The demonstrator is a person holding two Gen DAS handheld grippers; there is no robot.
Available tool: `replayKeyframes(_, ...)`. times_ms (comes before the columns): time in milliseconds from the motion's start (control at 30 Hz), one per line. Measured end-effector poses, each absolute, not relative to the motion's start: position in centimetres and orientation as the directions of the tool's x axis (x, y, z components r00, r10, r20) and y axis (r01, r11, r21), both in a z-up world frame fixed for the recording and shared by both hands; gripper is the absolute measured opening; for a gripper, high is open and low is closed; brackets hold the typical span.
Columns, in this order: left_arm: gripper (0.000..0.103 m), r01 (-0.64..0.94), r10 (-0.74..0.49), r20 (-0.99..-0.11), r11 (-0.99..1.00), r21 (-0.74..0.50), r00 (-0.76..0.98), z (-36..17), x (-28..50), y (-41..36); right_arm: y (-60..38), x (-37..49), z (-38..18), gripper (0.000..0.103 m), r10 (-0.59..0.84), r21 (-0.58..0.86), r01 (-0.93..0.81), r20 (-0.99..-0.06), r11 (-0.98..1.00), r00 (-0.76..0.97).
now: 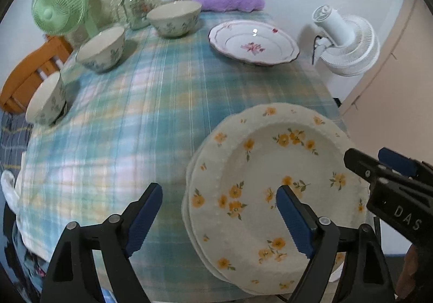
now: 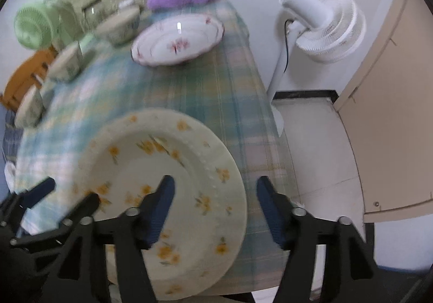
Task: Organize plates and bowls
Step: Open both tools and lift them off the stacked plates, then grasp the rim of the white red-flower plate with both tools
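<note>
- Bowls: three of them are sitting in a row along the far-left edge of the bench, namely near bowl, middle bowl and far bowl.
- Left tool is hovering with its jaws spread, holding nothing, straddling the left rim of the yellow-flowered plate stack at the near-right corner.
- Pink-flowered plate is lying well apart, far right.
- Right tool is likewise spread and empty, straddling the stack's right rim.
- Judgement: plate-stacking step; the next move calls for pinching a rim squarely.
</note>
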State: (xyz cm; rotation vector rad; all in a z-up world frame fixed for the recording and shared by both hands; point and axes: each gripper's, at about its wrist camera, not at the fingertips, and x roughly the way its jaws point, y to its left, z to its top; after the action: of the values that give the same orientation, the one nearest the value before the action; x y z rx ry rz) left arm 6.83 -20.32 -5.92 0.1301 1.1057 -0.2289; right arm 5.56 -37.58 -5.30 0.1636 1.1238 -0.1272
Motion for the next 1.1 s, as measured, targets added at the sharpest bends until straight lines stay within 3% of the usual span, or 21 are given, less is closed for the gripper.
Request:
replayKeyframes(433, 0.1, 0.324, -0.234, -0.792, 0.945, -0.049, 0.563, 0.0, 10.8, -17.7, -35.1, 7.0, 0.4, 0.069, -0.083, 0.089, 0.284, -0.836, 0.955, 0.542)
replayKeyframes(667, 0.101, 0.306, -0.227, -0.775, 0.951, -0.046, 0.589, 0.8, 14.1, -18.2, -35.5, 10.0, 1.8, 0.069, -0.107, 0.068, 0.275, -0.811, 0.959, 0.575)
replayKeyframes(1100, 0.1, 0.199, -0.138, -0.789, 0.98, -0.02, 0.598, -1.3, 21.9, -21.7, -38.8, 19.3, -0.1, 0.069, -0.024, 0.119, 0.211, -0.819, 0.97, 0.573)
